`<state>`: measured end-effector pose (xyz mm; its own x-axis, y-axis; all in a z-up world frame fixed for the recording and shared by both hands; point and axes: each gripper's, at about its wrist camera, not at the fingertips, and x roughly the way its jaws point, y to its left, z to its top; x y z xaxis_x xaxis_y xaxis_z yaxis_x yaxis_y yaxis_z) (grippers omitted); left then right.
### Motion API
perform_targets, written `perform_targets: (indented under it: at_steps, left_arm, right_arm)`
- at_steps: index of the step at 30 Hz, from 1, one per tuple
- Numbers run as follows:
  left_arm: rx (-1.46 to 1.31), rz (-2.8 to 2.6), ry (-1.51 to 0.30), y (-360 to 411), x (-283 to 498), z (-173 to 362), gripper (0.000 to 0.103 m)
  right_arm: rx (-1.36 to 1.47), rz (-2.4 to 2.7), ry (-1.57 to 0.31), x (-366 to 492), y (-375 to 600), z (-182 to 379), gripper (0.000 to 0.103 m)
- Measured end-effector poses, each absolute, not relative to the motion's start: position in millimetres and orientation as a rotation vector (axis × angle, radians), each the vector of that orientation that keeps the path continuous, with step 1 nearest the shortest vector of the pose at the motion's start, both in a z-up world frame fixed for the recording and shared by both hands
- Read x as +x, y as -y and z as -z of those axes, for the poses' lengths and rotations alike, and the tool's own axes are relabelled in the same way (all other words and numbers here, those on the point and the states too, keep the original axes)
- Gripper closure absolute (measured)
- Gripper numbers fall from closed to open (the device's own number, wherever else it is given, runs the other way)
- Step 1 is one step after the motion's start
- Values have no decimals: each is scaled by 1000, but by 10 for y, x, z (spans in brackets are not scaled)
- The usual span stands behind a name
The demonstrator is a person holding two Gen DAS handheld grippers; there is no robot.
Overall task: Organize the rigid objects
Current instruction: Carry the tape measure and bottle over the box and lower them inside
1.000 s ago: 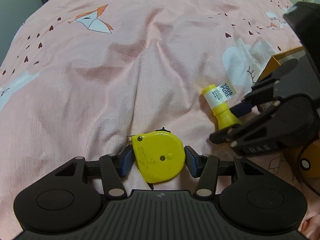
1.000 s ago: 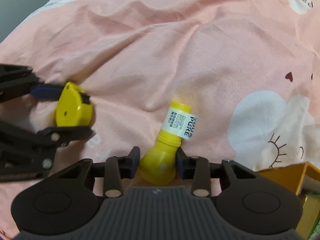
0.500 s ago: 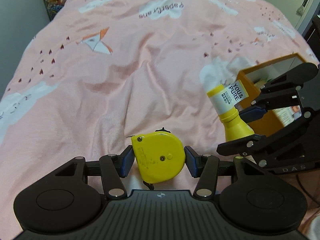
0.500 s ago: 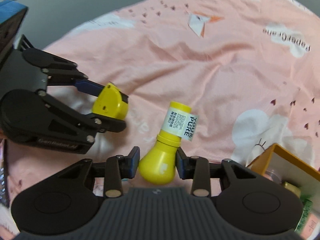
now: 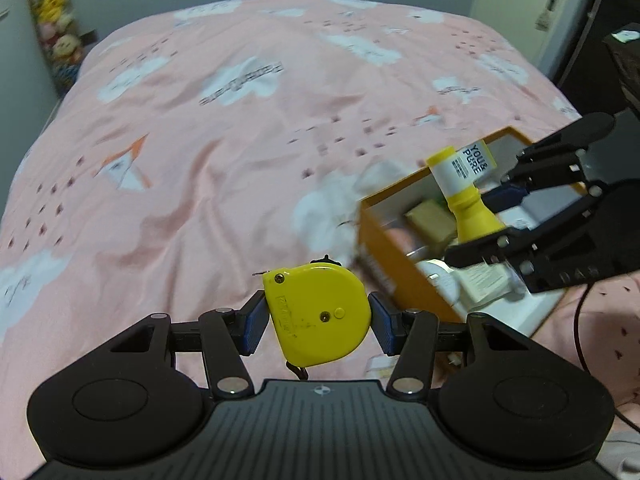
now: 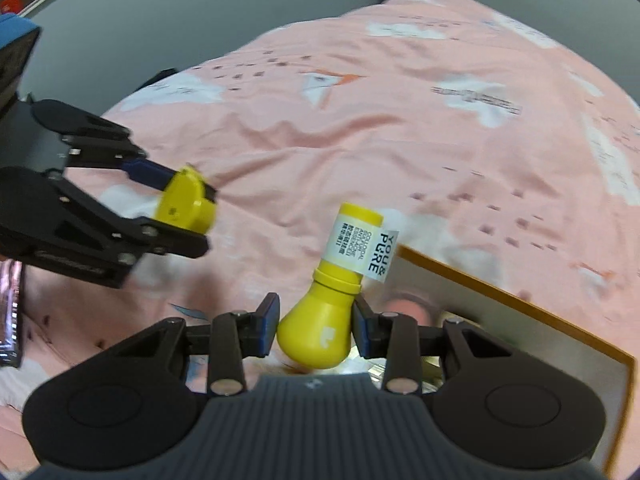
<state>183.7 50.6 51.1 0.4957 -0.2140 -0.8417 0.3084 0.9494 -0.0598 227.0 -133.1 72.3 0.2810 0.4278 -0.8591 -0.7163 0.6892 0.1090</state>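
Note:
My left gripper [image 5: 318,324] is shut on a yellow tape measure [image 5: 320,318] and holds it in the air above the pink bedspread [image 5: 224,152]. It also shows in the right wrist view [image 6: 184,204]. My right gripper [image 6: 316,330] is shut on the bulb end of a yellow bottle [image 6: 336,296] with a white "YOU & PURE" label. In the left wrist view the bottle [image 5: 466,196] hangs over the open orange box [image 5: 388,236], which holds several small items.
The orange box's far rim [image 6: 500,284] lies just right of the bottle in the right wrist view. A black cable [image 5: 580,320] runs by the box. Stuffed toys [image 5: 52,28] stand at the far left. A door [image 5: 548,8] is at the back right.
Both grippers have lifted their objects off the bedspread. The right gripper has carried the bottle rightward over the orange box. The left gripper has risen and moved toward the box.

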Motion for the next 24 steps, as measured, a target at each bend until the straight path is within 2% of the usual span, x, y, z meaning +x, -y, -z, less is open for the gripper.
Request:
perform_targets:
  at_steps: [9,16,24]
  left_arm:
    - [89,465,-978,266,2102,-468,42]
    - [49,588,-997,908,2364,-207,42]
    - [-15,609,-1029,1238,2423,132,42]
  right_arm:
    - [-328,-549,-1099,2559,2204,-603,65]
    - [-314,-437,-1209,2815,2713,-210,65]
    - [-432,-393,-1267,2941,2901,171,65]
